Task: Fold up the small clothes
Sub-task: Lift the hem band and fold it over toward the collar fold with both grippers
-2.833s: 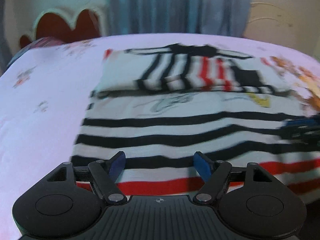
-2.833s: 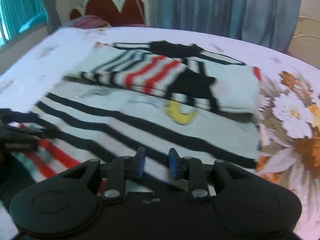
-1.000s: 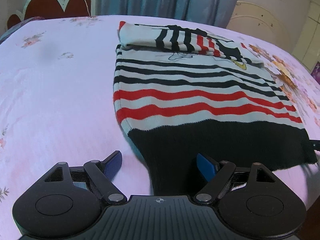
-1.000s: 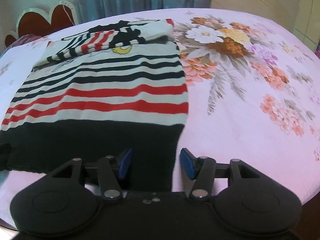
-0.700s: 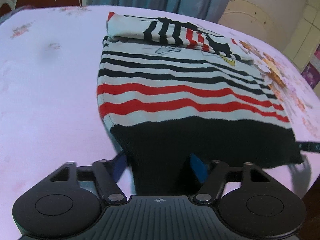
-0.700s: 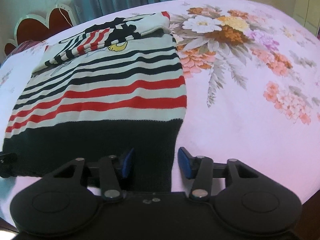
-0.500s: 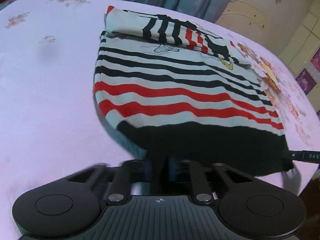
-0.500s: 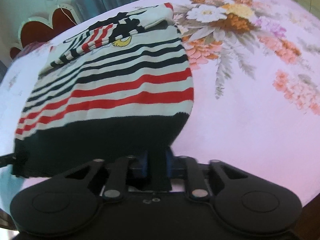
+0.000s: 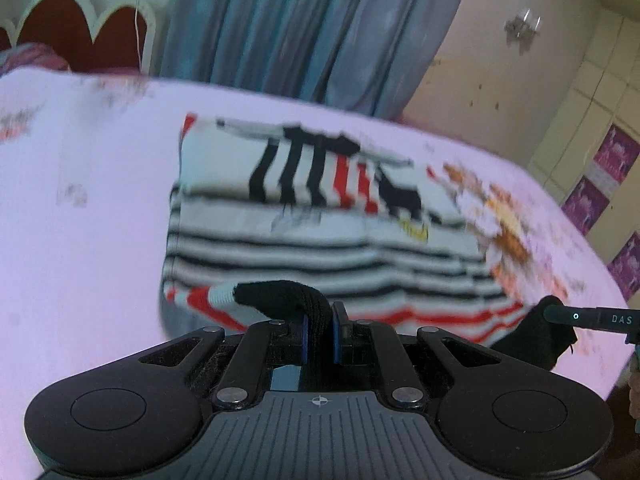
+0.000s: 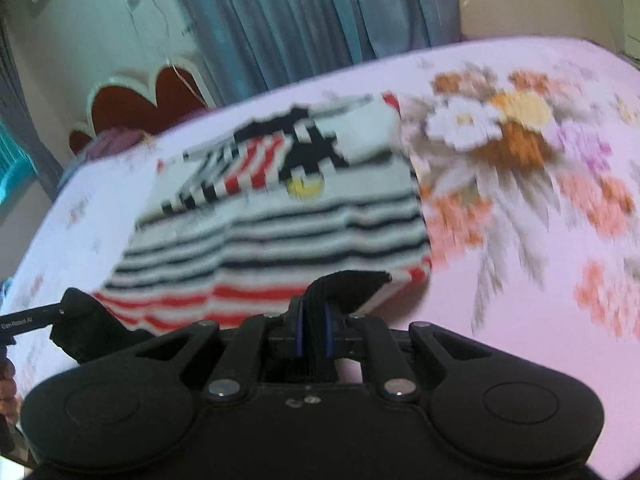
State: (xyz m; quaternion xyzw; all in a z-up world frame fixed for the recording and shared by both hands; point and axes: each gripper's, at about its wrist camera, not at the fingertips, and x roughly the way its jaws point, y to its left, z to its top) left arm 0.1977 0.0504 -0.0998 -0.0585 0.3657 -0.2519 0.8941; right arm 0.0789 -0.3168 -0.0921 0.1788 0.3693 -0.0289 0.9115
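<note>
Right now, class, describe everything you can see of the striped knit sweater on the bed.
The striped knit sweater is white with black and red stripes and a black ribbed hem band. It lies on the pink floral bedsheet, its sleeves folded across the far end, where a yellow printed detail shows. The left gripper and right gripper each pinch a hem corner, jaws closed on black fabric, lifting the near edge off the sheet. Motion blur hides finer detail.
</note>
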